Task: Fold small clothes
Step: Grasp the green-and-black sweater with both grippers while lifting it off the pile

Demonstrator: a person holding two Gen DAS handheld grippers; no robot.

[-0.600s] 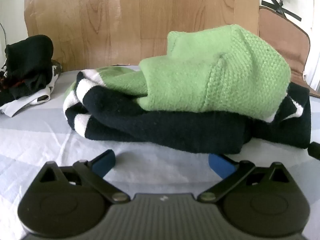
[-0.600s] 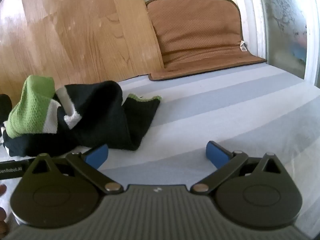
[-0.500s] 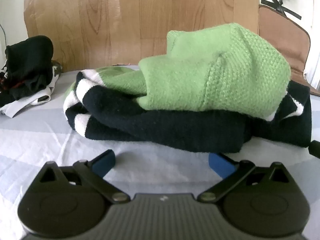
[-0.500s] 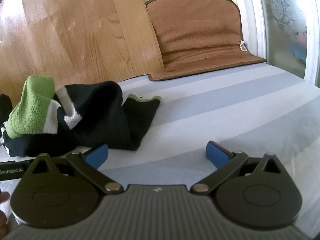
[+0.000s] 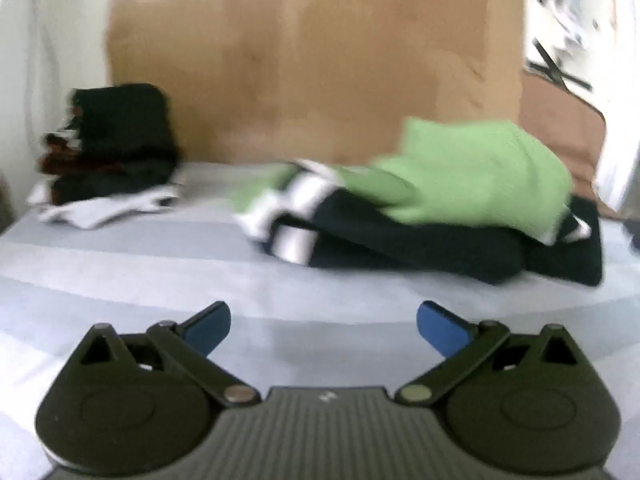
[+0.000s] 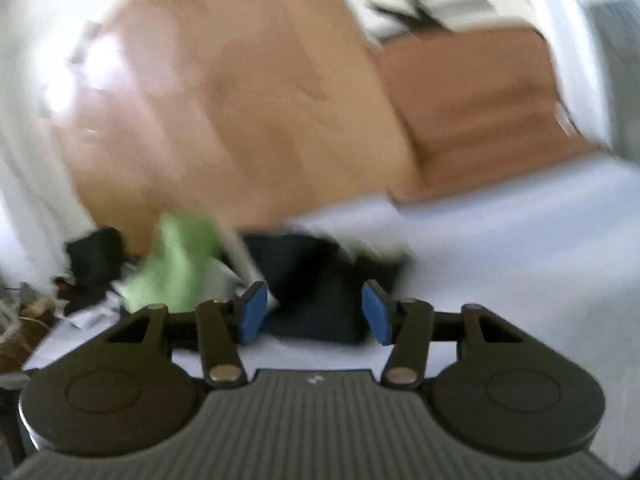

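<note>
A: Fingers on the left gripper (image 5: 323, 326) are spread wide, grasping nothing, and it has backed off the green-and-black knit garment (image 5: 448, 204) bunched on the striped sheet (image 5: 120, 280).

B: And the right gripper (image 6: 314, 312)?

A: Half a second ago it was wide; now the pads (image 6: 252, 312) are narrowed but unclenched, swung toward the garment's black sleeve (image 6: 316, 300). Likely the next fold.

B: That dark clothes pile (image 5: 108, 152)?

A: Well apart, beyond.

Green, black and white knit garment (image 5: 460, 200), folded into a rumpled bundle, green layer on top, black beneath, striped edge at left. Lying on striped sheet (image 5: 160, 272). Blurred in both views.
</note>
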